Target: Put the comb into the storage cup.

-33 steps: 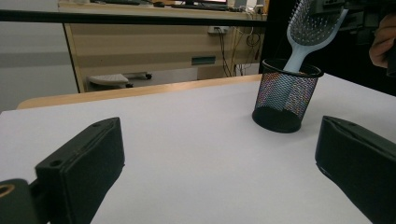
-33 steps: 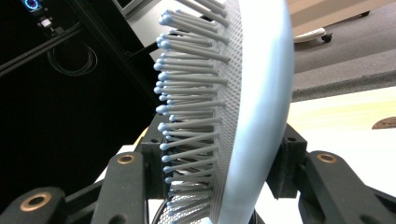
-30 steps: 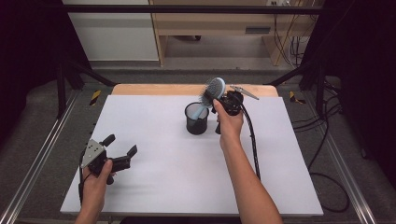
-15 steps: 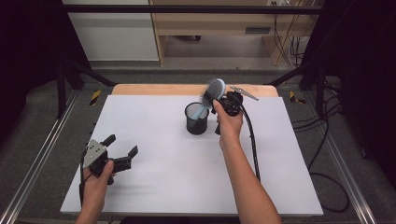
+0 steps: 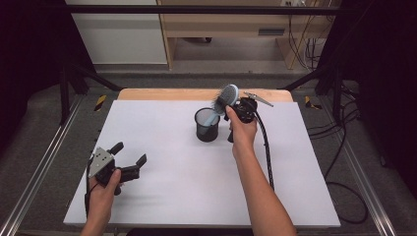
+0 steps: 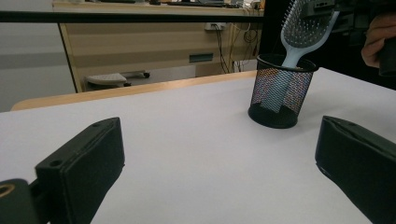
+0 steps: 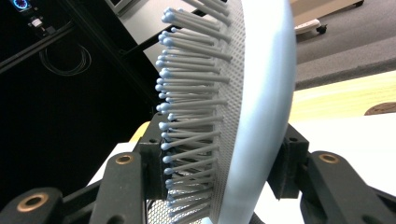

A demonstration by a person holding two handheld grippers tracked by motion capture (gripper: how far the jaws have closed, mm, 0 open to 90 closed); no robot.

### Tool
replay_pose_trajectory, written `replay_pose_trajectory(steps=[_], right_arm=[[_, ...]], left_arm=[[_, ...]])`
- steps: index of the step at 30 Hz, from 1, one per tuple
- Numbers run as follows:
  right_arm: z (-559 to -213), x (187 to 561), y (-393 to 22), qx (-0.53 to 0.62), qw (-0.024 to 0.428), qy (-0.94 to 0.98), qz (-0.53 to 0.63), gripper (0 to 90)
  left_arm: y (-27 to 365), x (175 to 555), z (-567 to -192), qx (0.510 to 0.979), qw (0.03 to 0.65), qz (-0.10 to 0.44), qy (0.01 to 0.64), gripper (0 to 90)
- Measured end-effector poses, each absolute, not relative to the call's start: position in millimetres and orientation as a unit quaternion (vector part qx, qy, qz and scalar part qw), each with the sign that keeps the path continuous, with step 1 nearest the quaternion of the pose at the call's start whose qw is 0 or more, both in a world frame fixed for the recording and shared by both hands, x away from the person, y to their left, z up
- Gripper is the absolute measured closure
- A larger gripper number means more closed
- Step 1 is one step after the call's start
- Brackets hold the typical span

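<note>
High view: the left claw (image 5: 129, 161) sits at the near left of the white table (image 5: 162, 196), held in the person's left hand (image 5: 104, 189), its two black jaws spread wide with nothing between them. The grey three-cornered plate on top of it faces up. Well to the right of this claw and farther from the person stands a black mesh cup (image 5: 207, 125), upright on the table. Just right of the cup, the right hand (image 5: 242, 132) holds the right claw (image 5: 230, 101), whose jaws are clamped on the head of a light blue hairbrush (image 5: 226, 97). The brush leans: its head rises above and to the right of the cup's rim, and its handle slants down into the cup. A black cable (image 5: 266, 152) trails from the right claw back along the forearm towards the near edge of the table.

In the left gripper view, the two black jaws stand far apart over bare table, and the mesh cup (image 6: 280, 91) lies ahead between them, nearer the right-hand jaw, with the hairbrush (image 6: 306, 28) handle inside it.

In the right gripper view, the hairbrush (image 7: 252, 93) head stands upright between the jaws, one pad against its bristle side, the other against its smooth back.
</note>
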State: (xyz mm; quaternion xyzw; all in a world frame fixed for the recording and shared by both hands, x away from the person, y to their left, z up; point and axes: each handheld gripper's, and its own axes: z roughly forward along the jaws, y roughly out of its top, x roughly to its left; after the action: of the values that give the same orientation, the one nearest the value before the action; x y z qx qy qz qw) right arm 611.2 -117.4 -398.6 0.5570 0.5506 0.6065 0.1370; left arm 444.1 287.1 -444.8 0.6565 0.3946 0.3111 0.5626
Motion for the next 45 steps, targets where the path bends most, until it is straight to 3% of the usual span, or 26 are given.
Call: replay_pose_trajectory(steps=[26,38,45], right_arm=[[-403.6,613.4,-116.9,0.567,0.119,0.546,0.605,44.9],[-405.5,614.0,-115.6,0.569,0.122,0.565,0.585,21.3],[-402.9,612.6,-115.8,0.564,0.128,0.571,0.583,16.7]], left_arm=[[287.6,443.6,-444.4,0.652,0.567,0.311,0.396,1.5],[291.4,443.8,-444.1,0.644,0.567,0.316,0.405,1.5],[290.9,443.6,-443.9,0.644,0.566,0.318,0.404,1.5]])
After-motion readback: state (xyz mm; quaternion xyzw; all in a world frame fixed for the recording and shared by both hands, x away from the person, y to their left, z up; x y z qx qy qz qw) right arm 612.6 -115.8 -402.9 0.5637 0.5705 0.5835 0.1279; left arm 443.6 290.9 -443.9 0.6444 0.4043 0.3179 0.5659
